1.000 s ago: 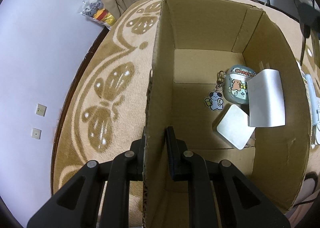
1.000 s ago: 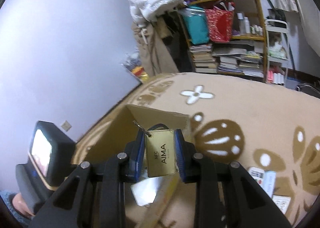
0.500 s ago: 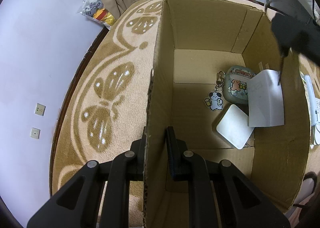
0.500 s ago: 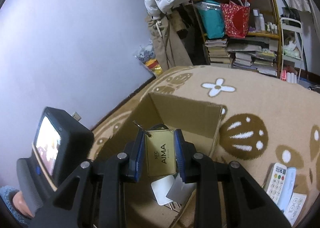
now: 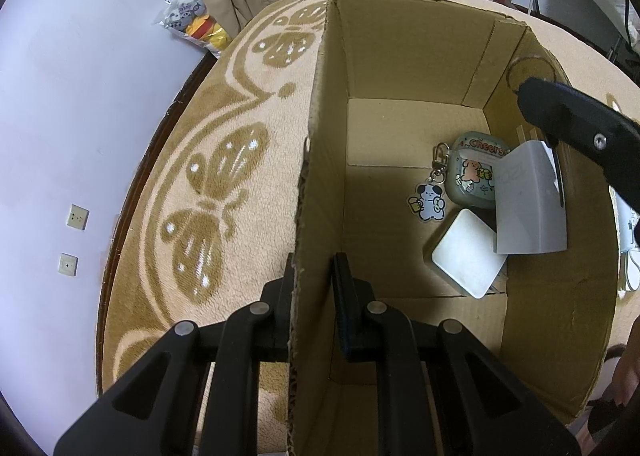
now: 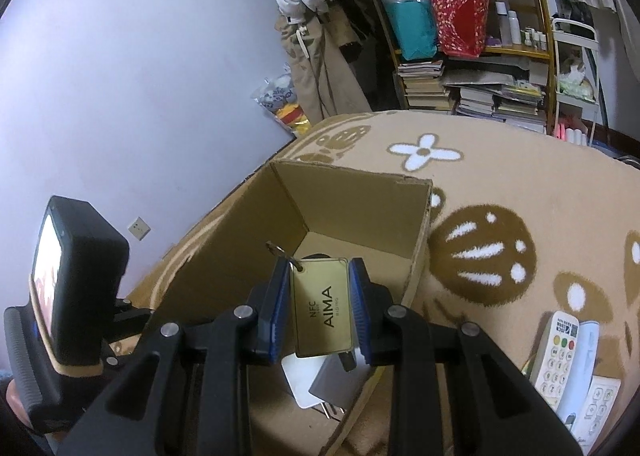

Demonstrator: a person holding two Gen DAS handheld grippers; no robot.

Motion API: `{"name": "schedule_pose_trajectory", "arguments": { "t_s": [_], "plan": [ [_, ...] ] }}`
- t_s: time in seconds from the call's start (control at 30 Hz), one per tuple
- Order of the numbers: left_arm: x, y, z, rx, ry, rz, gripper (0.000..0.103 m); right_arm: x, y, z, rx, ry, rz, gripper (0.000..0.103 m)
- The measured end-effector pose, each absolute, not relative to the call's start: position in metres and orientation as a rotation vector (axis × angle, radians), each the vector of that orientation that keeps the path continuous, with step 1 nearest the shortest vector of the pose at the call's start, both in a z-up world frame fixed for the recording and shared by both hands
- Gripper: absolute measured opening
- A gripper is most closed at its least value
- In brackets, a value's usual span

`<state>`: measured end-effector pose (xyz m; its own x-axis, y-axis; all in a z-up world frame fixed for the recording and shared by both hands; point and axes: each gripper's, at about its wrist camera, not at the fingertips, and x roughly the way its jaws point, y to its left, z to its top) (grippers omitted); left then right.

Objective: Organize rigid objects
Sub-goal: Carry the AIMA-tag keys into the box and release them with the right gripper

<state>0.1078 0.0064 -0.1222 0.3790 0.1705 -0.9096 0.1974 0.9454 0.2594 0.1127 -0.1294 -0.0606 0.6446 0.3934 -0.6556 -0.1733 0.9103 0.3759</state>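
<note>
An open cardboard box stands on the patterned rug. My left gripper is shut on the box's left wall, one finger on each side of it. On the box floor lie a green earbud case with a dog charm, a white square case and a grey card. My right gripper is shut on a gold key tag marked AIMA, held above the box opening. In the left wrist view the right gripper's black finger reaches over the box's right wall.
A white remote and other small devices lie on the rug right of the box. Shelves with books and bags stand behind. A purple wall runs along the left.
My right gripper has carried the gold tag down and over the box opening, and its finger now shows inside the left wrist view. My left gripper has kept its hold on the box wall.
</note>
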Motion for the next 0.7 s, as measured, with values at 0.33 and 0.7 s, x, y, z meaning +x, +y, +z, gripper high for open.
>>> {"name": "schedule_pose_trajectory", "arguments": {
  "t_s": [0.33,0.7],
  "plan": [
    [0.108,0.007,-0.123,0.354,1.189,-0.018,0.014,0.11,-0.129,-0.06,0.256,0.826,0.309,0.039],
    [0.109,0.007,-0.121,0.349,1.19,-0.021,0.014,0.1,-0.163,-0.041,0.266,0.789,0.247,0.073]
  ]
}}
